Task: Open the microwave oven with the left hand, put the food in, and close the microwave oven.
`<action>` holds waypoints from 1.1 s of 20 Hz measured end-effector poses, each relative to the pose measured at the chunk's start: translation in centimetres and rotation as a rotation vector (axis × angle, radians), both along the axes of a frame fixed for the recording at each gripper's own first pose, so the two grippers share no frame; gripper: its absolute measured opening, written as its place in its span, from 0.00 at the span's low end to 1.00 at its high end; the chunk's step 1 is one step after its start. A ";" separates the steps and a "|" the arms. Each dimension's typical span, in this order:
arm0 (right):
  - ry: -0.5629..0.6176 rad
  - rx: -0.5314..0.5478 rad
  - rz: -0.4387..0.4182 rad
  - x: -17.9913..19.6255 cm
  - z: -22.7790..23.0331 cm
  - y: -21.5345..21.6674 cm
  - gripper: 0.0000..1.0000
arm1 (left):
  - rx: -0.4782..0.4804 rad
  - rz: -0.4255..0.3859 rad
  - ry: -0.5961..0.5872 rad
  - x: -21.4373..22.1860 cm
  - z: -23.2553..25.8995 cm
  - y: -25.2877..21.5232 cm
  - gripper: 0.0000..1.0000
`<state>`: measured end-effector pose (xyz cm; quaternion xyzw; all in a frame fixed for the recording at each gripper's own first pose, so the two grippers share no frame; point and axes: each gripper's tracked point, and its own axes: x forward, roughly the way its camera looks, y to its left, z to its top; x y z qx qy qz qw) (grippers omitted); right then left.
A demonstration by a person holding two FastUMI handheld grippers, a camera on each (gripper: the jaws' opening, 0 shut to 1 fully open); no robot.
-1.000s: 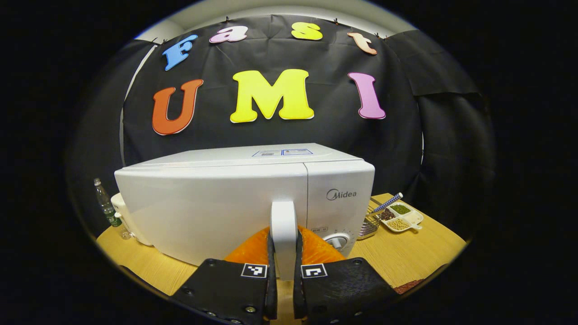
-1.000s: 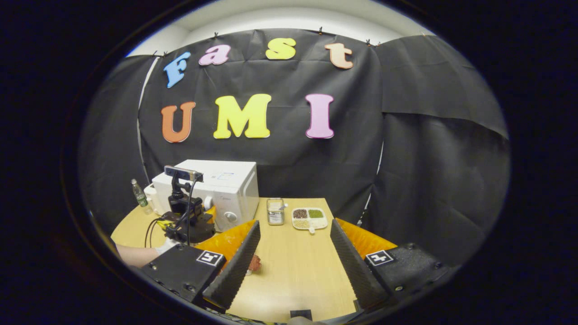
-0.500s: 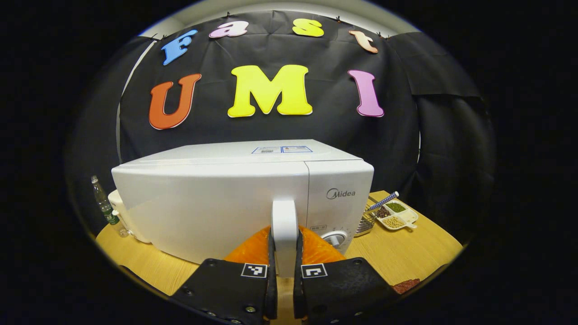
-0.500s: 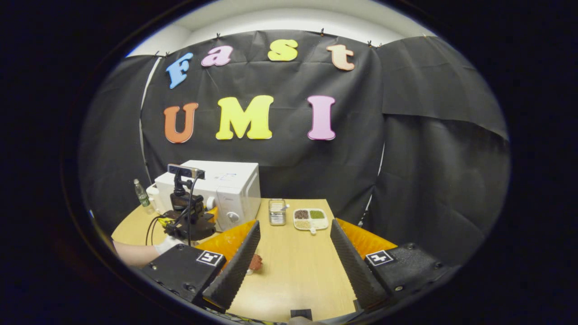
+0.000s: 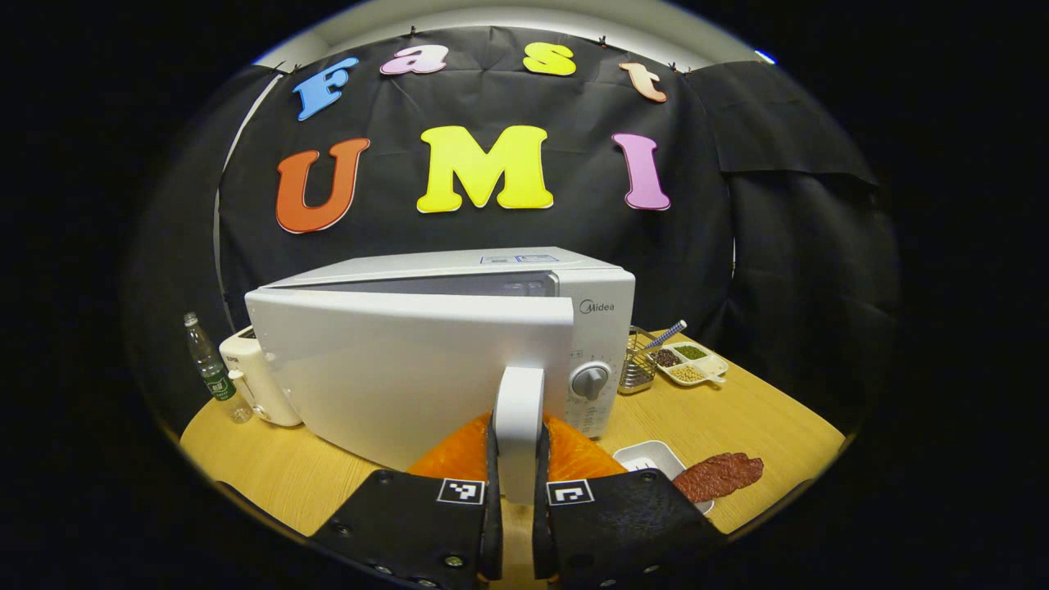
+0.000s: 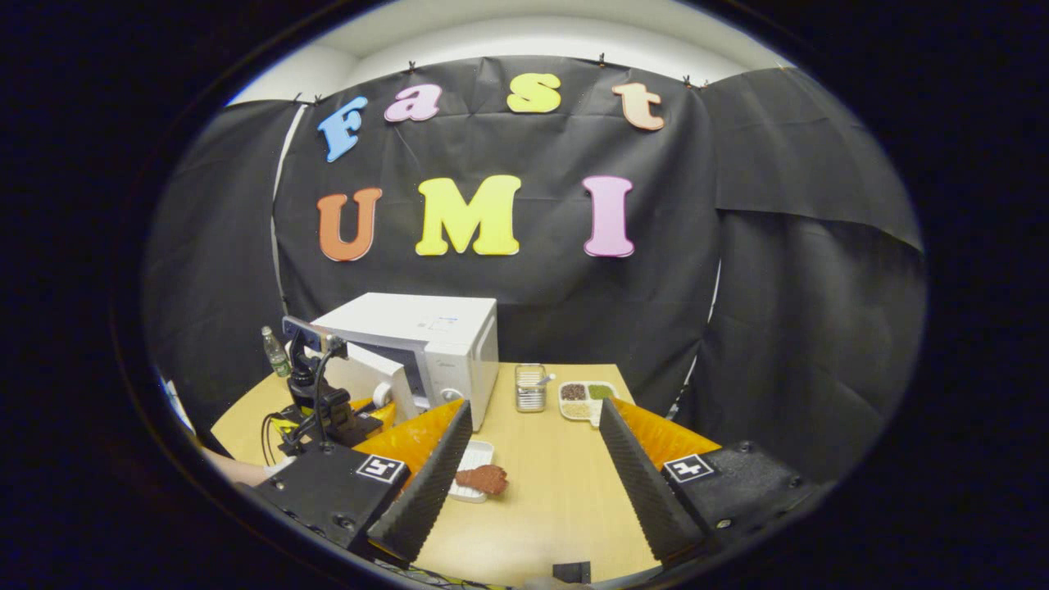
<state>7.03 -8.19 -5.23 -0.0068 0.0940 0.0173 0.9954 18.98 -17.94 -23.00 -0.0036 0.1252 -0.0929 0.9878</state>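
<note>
Two fingers of my left gripper (image 5: pixel 514 524) are clamped on the white door handle (image 5: pixel 518 410) of the microwave oven (image 5: pixel 459 328), and the door (image 5: pixel 393 369) stands ajar, a dark gap showing along its top edge. To open it well, I judge I should pull along the arc about the hinge at the door's left edge, not straight back, so the handle doesn't slip from the pads or drag the oven across the table (image 5: pixel 737 426). I'd swing it wide enough to clear a path for the food.

Right of the oven, the reddish-brown slice of food (image 5: pixel 719 477) rests half on a small white tray (image 5: pixel 647 455) at the table's near edge. My right gripper (image 6: pixel 533 471) hangs wide open and empty above the table, the food (image 6: pixel 483 478) just beside its left finger, ready to pick once the door clears.
</note>
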 end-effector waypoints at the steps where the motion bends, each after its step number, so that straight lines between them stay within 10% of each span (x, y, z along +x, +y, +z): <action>1: 0.001 0.001 0.008 -0.2 -0.1 0.5 1.00 | 0.008 0.004 0.003 -0.4 0.0 0.3 0.16; 4: -0.003 -0.005 0.019 -1.1 -0.2 1.6 1.00 | 0.037 0.073 -0.023 -1.0 0.5 2.6 0.35; 6: -0.004 -0.004 0.027 -1.7 -0.3 2.1 1.00 | -0.007 0.100 -0.043 -1.1 1.4 3.6 0.82; 8: -0.009 -0.015 0.022 -2.2 -0.3 2.0 1.00 | 0.004 0.070 -0.025 -1.2 0.9 3.5 0.95; 22: 0.004 0.003 0.057 -4.1 -1.6 5.4 1.00 | 0.067 0.068 -0.023 -8.1 0.7 8.9 0.95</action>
